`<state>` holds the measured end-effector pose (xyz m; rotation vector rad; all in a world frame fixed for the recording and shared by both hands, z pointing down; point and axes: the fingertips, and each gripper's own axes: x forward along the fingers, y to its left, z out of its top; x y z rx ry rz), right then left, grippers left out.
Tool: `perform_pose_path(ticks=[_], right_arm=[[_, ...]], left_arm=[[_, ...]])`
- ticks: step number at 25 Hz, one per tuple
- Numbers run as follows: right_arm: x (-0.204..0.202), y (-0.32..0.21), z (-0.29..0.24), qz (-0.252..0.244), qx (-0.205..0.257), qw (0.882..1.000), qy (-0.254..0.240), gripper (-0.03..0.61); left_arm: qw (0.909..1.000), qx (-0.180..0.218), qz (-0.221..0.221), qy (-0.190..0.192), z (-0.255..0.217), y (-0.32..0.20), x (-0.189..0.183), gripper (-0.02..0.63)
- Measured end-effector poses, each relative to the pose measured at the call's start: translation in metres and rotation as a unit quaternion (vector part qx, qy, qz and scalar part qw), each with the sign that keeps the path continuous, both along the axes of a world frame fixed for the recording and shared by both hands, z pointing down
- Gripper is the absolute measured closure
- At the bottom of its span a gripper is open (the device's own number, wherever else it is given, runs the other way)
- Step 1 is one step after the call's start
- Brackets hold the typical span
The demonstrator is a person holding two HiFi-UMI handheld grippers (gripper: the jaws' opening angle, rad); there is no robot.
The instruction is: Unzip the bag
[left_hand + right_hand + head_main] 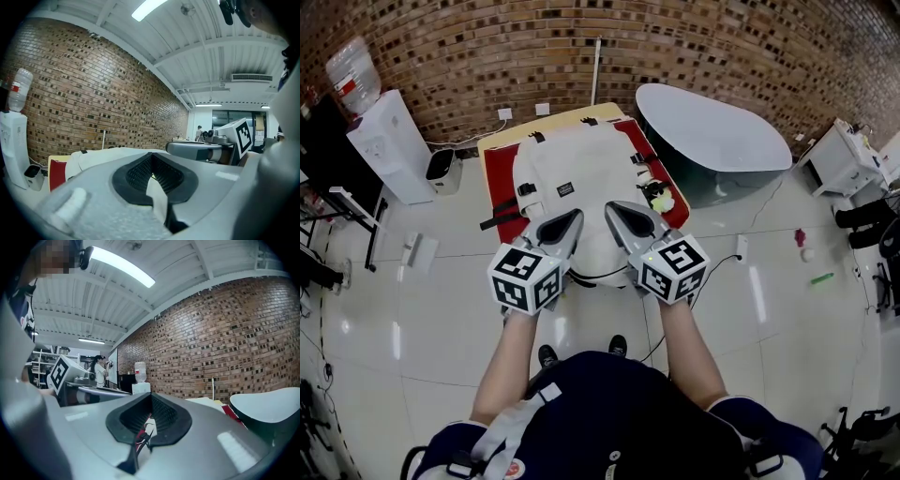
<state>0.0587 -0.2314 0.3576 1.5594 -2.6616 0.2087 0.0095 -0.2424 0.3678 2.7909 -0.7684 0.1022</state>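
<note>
A white backpack [581, 169] lies flat on a red mat [497, 178] on a small table, with black strap ends along its sides. Both grippers hover side by side over its near end, tips pointing away from me. The left gripper [574, 218] is shut, and so is the right gripper [614, 208]. In the left gripper view the jaws [152, 157] are closed together, with the bag's white top [108, 155] beyond and below them. The right gripper view shows its jaws [151, 397] closed too. I see nothing of the bag held in either.
A white oval tub [712, 131] stands right of the table. A water dispenser [389, 141] and a small bin [441, 164] stand to the left. A small yellow-green charm [659, 195] lies at the bag's right edge. A white cabinet [844, 155] is at far right.
</note>
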Motion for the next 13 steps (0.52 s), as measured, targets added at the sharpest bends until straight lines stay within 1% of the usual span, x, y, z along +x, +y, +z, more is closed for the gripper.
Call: perform_pose_path(ticks=[13], right_arm=[[0.0029,0.0038,-0.001,0.001,0.0,1.0,0.0,0.575]], left_arm=[[0.9999,-0.007,0.01,-0.003,0.0055,0.0076,0.008,0.612]])
